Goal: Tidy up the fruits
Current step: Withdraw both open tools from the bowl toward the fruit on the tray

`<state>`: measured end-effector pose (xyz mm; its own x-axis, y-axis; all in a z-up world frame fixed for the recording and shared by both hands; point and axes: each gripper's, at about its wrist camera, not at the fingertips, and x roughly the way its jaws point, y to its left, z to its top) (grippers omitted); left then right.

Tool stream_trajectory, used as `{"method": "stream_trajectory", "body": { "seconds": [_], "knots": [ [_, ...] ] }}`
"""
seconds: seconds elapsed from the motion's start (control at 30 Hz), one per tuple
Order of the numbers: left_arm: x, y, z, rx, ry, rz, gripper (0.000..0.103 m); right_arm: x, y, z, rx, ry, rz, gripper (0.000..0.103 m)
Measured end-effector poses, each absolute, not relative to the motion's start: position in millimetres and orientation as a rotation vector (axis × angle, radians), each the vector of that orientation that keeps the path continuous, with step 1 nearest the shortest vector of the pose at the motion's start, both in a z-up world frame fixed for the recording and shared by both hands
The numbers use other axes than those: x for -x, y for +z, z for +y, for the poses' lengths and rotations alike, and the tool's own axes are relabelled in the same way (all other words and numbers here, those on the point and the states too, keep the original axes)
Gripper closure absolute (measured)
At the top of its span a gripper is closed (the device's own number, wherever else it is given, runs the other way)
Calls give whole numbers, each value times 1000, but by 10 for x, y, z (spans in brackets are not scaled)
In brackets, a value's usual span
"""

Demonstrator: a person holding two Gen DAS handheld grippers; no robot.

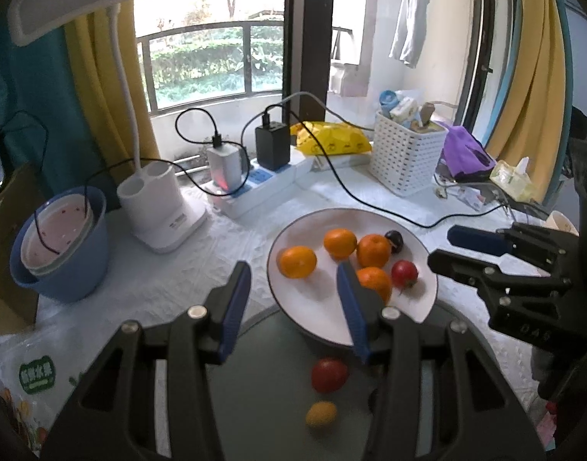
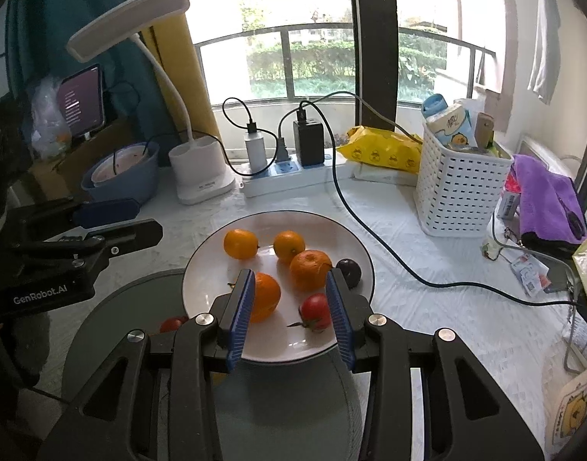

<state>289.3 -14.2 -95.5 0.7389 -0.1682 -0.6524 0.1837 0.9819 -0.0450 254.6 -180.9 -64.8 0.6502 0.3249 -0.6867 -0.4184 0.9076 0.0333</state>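
A white plate (image 1: pixel 312 315) (image 2: pixel 208 269) holds several oranges (image 1: pixel 297 261) (image 2: pixel 310 269), a red tomato (image 1: pixel 404 273) (image 2: pixel 315 311) and a dark plum (image 1: pixel 394 241) (image 2: pixel 349 267). It rests partly on a grey-green round tray (image 1: pixel 262 384) (image 2: pixel 285 403). On the tray lie a red tomato (image 1: pixel 329 374) (image 2: pixel 171 324) and a small yellow fruit (image 1: pixel 321 413). My left gripper (image 1: pixel 293 280) is open and empty above the plate's near-left rim. My right gripper (image 2: pixel 289 288) is open and empty over the plate's near part, with the plate tomato beside its right finger.
A blue bowl (image 1: pixel 59 246) and a white lamp base (image 1: pixel 160 207) stand at the left. A power strip with chargers (image 1: pixel 255 180) and a black cable (image 2: pixel 370 230) lie behind the plate. A white basket (image 2: pixel 458 188) and a purple cloth (image 2: pixel 543 199) stand at the right.
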Motion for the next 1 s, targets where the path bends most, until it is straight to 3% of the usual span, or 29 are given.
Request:
{"method": "stream_trajectory", "body": {
  "seconds": [1.0],
  "knots": [
    [-2176,-1168,90,26,-146,742,55,-1899,-743,-1646,172,443,772,63]
  ]
}}
